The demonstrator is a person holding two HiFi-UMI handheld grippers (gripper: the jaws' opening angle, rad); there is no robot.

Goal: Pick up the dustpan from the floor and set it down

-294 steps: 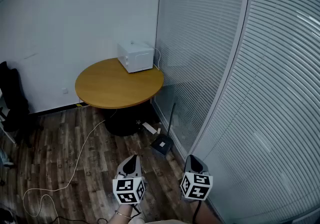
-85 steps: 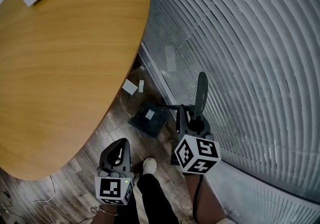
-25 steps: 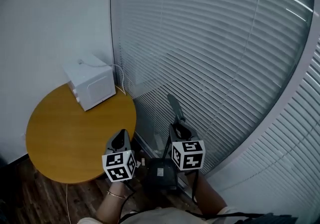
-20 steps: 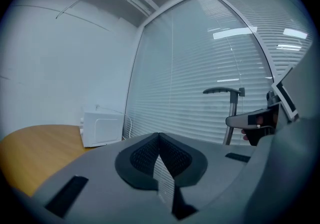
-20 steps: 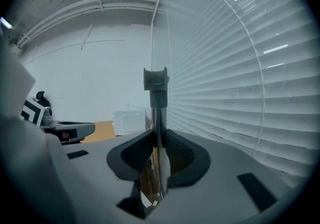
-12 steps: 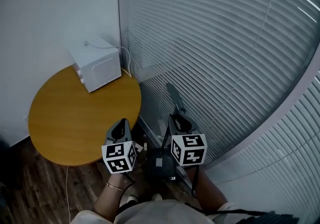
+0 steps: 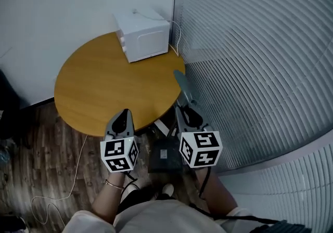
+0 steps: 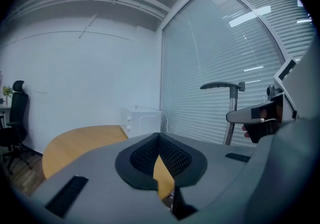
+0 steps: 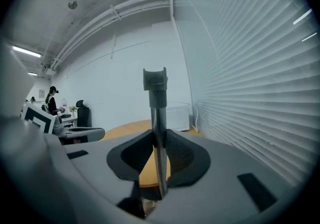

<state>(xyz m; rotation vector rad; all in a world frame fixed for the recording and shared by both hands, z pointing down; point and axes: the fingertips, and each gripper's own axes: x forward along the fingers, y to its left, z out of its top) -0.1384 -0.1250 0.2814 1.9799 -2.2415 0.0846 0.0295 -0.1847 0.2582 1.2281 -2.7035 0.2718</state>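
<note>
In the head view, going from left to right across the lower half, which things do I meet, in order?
First the white cable → left gripper → dustpan's pan → right gripper → window blinds.

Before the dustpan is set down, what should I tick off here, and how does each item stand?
1. Right claw shut on the dustpan handle: ok.
2. Left claw empty, jaws together: ok.
3. Pan hangs below the right claw, apparently off the floor: ok.
4. Handle top clear of the round table: cannot tell; they overlap in the head view.
5. Floor spot under the pan free: cannot tell, hidden by the pan.
6. White cable lies away from the pan: ok.
</note>
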